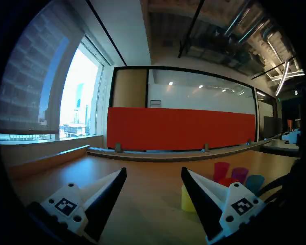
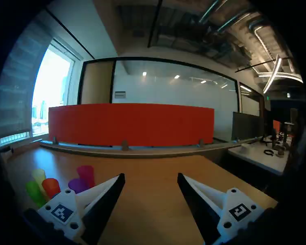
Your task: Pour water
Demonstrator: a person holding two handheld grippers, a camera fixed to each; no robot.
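A long wooden table (image 1: 153, 171) runs out to a red partition panel (image 1: 179, 128). A glass wall stands behind the panel, tall windows (image 1: 77, 106) are at the side and bare pipes cross the ceiling. In the left gripper view, the left gripper (image 1: 153, 192) hovers low over the table with its two black-edged fingers (image 1: 108, 192) spread wide apart. They hold nothing, and only bare wood lies between them. A group of small plastic cups stands on the table beside and beyond its right-hand finger. The yellow cup (image 1: 187, 200) is nearest and partly hidden behind that finger; whether they touch cannot be told. Farther off stand the red cup (image 1: 227, 181), the magenta cup (image 1: 221, 170), the purple cup (image 1: 239, 174) and a blue cup (image 1: 255, 183). All are upright with their long axes vertical, bunched close together. In the right gripper view, the right gripper (image 2: 151, 196) is also gaping and empty above the wood. Here the cups sit beyond its left-hand finger: a green cup (image 2: 34, 192), then the yellow (image 2: 39, 176), red (image 2: 51, 187), purple (image 2: 76, 184) and magenta (image 2: 86, 174) ones, again upright. A white desk (image 2: 259, 155) with a dark monitor (image 2: 247, 126) stands off to the other side.
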